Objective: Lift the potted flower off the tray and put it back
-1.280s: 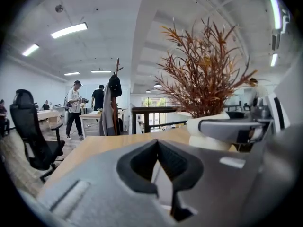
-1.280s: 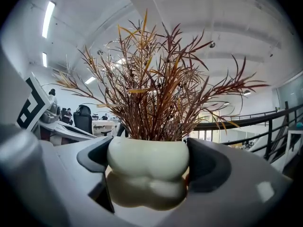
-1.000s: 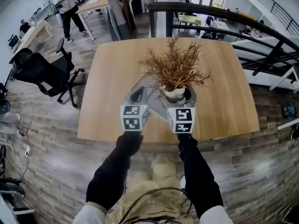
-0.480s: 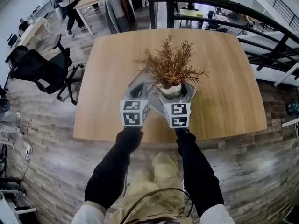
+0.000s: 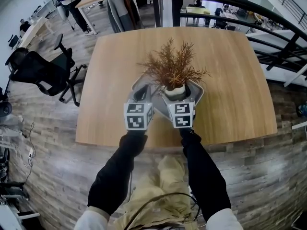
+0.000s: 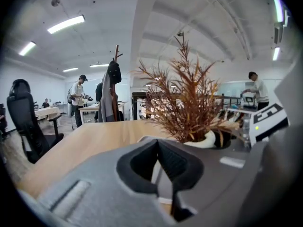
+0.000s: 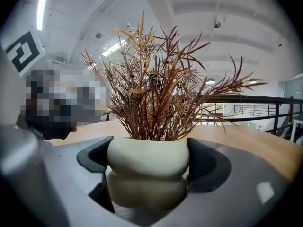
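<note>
A cream pot (image 5: 174, 91) with dry reddish-brown sprigs (image 5: 172, 68) is over the light grey tray (image 5: 153, 96) at the near middle of the wooden table (image 5: 230, 80). My right gripper (image 5: 175, 95) is shut on the pot (image 7: 147, 174), a black pad (image 7: 206, 167) pressed to each side. I cannot tell whether the pot rests on the tray or hangs just above it. My left gripper (image 5: 140, 95) is at the tray's left edge; its jaws (image 6: 158, 167) are closed on a thin pale rim. The pot (image 6: 204, 140) shows to the right in the left gripper view.
A black office chair (image 5: 41, 73) stands left of the table. A dark railing (image 5: 240, 8) curves behind the table's far side. Further desks and people are in the background at upper left. Bare tabletop lies left, right and beyond the tray.
My right gripper and the pot have edged a little left, nearer the left gripper. The left gripper has kept its place on the tray's edge.
</note>
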Tool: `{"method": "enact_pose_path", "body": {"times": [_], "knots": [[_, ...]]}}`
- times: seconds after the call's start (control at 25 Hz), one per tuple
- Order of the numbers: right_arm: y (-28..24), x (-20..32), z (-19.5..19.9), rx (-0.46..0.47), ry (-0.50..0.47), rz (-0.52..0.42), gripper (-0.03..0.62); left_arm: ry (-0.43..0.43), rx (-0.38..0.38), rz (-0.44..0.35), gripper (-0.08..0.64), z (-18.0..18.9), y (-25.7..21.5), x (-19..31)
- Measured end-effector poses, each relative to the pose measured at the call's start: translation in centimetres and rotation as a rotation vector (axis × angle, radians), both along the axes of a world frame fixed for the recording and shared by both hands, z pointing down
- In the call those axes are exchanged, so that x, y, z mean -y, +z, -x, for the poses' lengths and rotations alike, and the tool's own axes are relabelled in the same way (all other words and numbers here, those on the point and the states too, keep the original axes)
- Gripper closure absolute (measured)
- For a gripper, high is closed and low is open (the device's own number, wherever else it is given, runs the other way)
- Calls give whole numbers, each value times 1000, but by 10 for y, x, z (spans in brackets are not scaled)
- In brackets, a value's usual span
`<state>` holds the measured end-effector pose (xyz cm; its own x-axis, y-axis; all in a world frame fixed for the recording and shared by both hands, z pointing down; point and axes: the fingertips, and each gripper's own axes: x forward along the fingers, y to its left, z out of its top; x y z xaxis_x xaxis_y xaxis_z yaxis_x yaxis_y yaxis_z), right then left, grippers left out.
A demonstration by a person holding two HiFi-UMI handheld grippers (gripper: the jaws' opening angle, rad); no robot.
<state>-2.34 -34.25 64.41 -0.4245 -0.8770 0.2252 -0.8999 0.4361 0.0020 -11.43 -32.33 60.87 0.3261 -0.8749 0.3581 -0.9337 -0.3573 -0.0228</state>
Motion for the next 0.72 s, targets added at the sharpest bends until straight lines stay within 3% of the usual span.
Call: {"method": "enact_pose_path", "body": {"times": [0.48, 0.72], "knots": [[8, 5, 7, -24, -27, 56, 100, -23, -3, 32, 558, 10, 8, -1], [17, 0, 4, -45, -45, 139, 100, -30, -7, 62, 558, 11, 8, -4]]}}
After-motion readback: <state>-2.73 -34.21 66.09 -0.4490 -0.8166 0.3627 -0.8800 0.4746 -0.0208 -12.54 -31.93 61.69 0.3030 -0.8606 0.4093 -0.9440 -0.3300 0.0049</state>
